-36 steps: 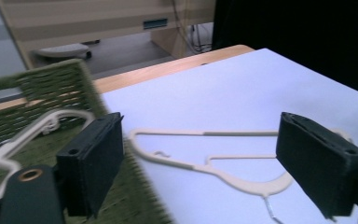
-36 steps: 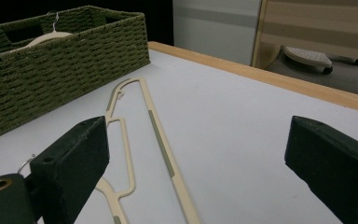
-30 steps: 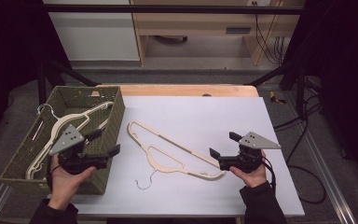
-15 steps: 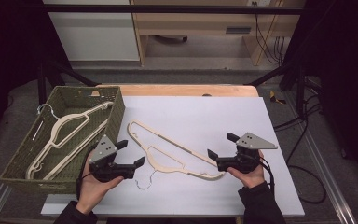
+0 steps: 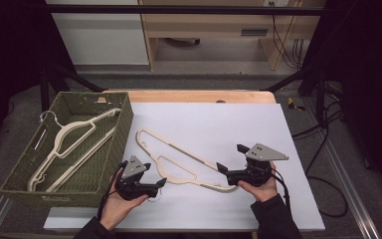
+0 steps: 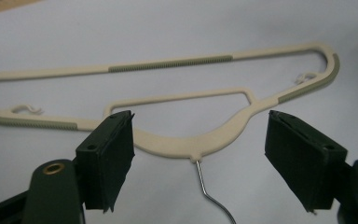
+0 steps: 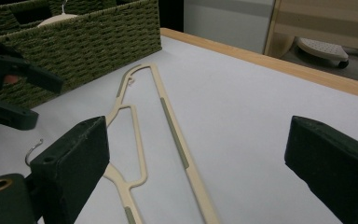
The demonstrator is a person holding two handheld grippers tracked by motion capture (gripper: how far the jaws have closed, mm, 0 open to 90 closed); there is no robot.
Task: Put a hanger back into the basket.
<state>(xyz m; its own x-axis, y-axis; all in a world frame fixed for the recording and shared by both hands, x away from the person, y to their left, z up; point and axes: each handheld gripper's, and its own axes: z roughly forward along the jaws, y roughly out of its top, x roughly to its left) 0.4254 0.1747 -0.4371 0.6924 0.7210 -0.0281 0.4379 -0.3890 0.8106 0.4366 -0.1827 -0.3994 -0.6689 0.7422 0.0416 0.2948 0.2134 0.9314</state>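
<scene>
A cream plastic hanger [image 5: 179,159] with a metal hook [image 6: 205,186] lies flat on the white table. My left gripper [image 5: 154,174] is open at the hanger's neck. In the left gripper view [image 6: 200,121] its jaws stand either side of the neck [image 6: 186,147], not touching it. My right gripper [image 5: 230,158] is open at the hanger's right end. The right gripper view [image 7: 198,126] has the hanger's long bar [image 7: 172,121] running between the spread jaws, with the left gripper [image 7: 50,103] farther off at the left.
A green woven basket [image 5: 124,119] stands on the table's left side and holds two cream hangers [image 5: 74,132]. Its wall [image 7: 98,32] is close behind the loose hanger's far end. The table's wooden back edge [image 5: 199,95] runs across the rear.
My left gripper has moved right from over the basket's front corner to the hanger's neck on the table. The right gripper and the hanger have stayed in place.
</scene>
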